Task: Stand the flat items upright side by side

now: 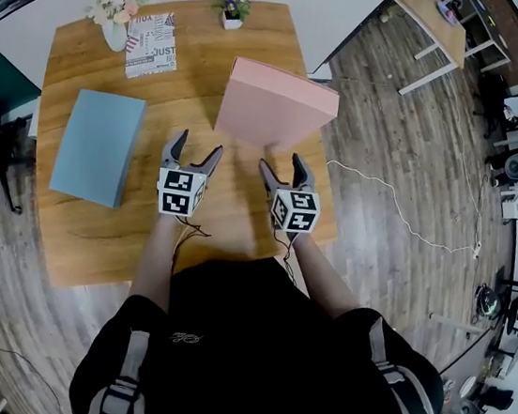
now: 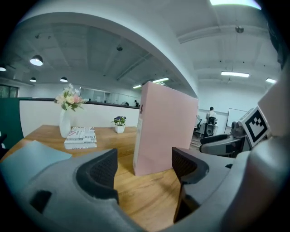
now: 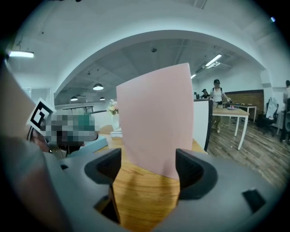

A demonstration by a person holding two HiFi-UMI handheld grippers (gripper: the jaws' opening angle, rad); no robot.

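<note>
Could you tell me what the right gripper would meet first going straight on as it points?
Probably the upright pink box, straight ahead of the right gripper and its open fingers; only bare table shows before it.

- The person wears a black short-sleeved top (image 1: 251,342) with a small pale logo (image 1: 185,337) on the chest.
- A grey band (image 1: 128,364) runs over each shoulder. It may be a strap or a sewn stripe, but the head view distorts it too much to say.
- The left gripper (image 1: 199,143) and right gripper (image 1: 282,162) are matte grey, each with two curved, tapering jaws.
- Inside the jaws sit black pads (image 2: 102,170) with a fine, grid-like texture.
- Each gripper carries a white cube (image 1: 179,192) printed with black square markers.
- Thin dark cables (image 1: 191,230) trail from beneath the cubes along the forearms.
</note>
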